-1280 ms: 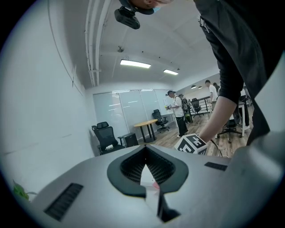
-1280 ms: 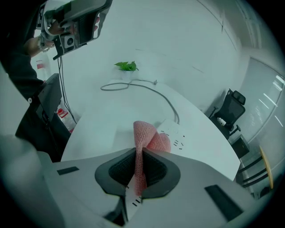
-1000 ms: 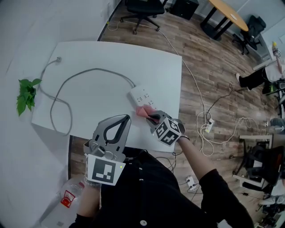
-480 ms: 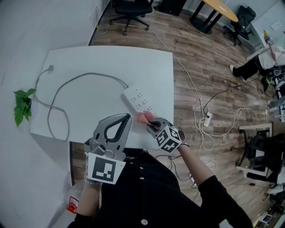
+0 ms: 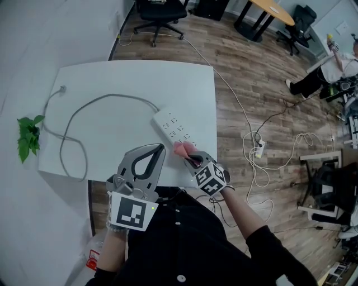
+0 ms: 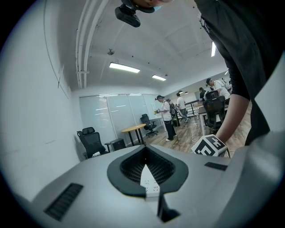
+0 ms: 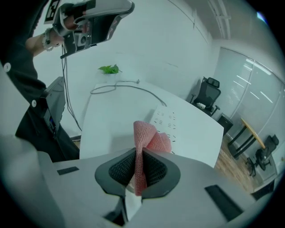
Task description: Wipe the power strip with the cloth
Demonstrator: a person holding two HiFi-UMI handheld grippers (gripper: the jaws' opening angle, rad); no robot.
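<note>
The white power strip (image 5: 175,126) lies near the right side of the white table (image 5: 112,78), its grey cable (image 5: 84,111) looping away to the left. My right gripper (image 5: 190,158) is shut on a pink cloth (image 5: 183,149) just off the strip's near end, at the table's front edge. In the right gripper view the cloth (image 7: 144,136) stands up out of the right gripper (image 7: 138,154), with the strip (image 7: 165,121) beyond it. My left gripper (image 5: 159,148) is shut and holds nothing, raised at the front edge, left of the cloth. Through its jaws' gap the strip (image 6: 149,183) shows.
A green leafy sprig (image 5: 26,136) sits left of the table. An office chair (image 5: 159,8) stands beyond the far edge. White cables and a floor socket (image 5: 259,148) lie on the wood floor to the right. A plastic bottle (image 5: 93,256) is at lower left.
My right gripper has drawn the pink cloth a little back from the strip's near end toward the table's front edge. The left gripper has kept its place.
</note>
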